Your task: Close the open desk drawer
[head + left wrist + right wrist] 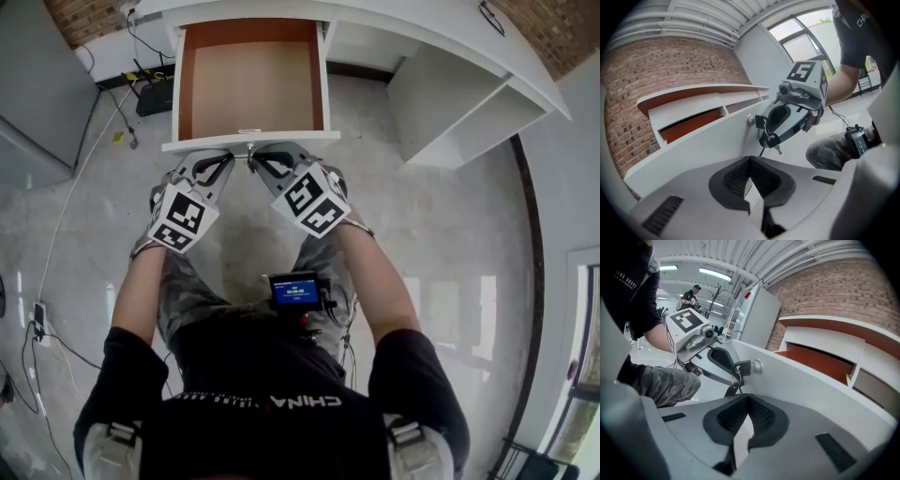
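Empty desk drawer [251,89], pulled far out of the white desk [412,26]. Against its front, left gripper [217,161] and right gripper [265,159], jaws closed on nothing, either side of the key [250,147]. Probably light, rigid, easy-sliding; best pushed flat on the front, clear of the key.

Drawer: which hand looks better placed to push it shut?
Probably the right tool: it sits at the key in the middle of the drawer front, so a push should run straight. The left tool is just off-centre.
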The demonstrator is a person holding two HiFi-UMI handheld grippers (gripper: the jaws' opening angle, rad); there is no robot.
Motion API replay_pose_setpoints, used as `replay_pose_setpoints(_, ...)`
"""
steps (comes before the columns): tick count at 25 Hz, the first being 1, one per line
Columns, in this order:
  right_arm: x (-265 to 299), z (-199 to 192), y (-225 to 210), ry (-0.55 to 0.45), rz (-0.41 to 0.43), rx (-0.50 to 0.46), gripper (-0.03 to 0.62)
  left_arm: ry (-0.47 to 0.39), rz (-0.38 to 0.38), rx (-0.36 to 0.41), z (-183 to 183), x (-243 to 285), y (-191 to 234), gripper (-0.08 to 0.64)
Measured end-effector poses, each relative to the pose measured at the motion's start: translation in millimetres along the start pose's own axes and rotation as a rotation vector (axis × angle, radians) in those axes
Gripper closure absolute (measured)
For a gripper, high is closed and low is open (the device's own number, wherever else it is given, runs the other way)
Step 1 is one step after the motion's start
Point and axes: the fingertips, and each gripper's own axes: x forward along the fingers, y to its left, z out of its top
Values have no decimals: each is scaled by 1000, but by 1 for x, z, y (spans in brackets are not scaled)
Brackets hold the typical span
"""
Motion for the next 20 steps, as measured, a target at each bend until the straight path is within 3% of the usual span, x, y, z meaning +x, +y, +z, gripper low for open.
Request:
replay_pose_setpoints(9, -1, 31, -22, -19, -33, -72, 577, -28, 22, 28, 29, -2, 27, 548)
replay_pose_setpoints(20, -8, 69, -47, -116, -81, -12, 577, -73, 33, 15, 63, -6, 51, 548)
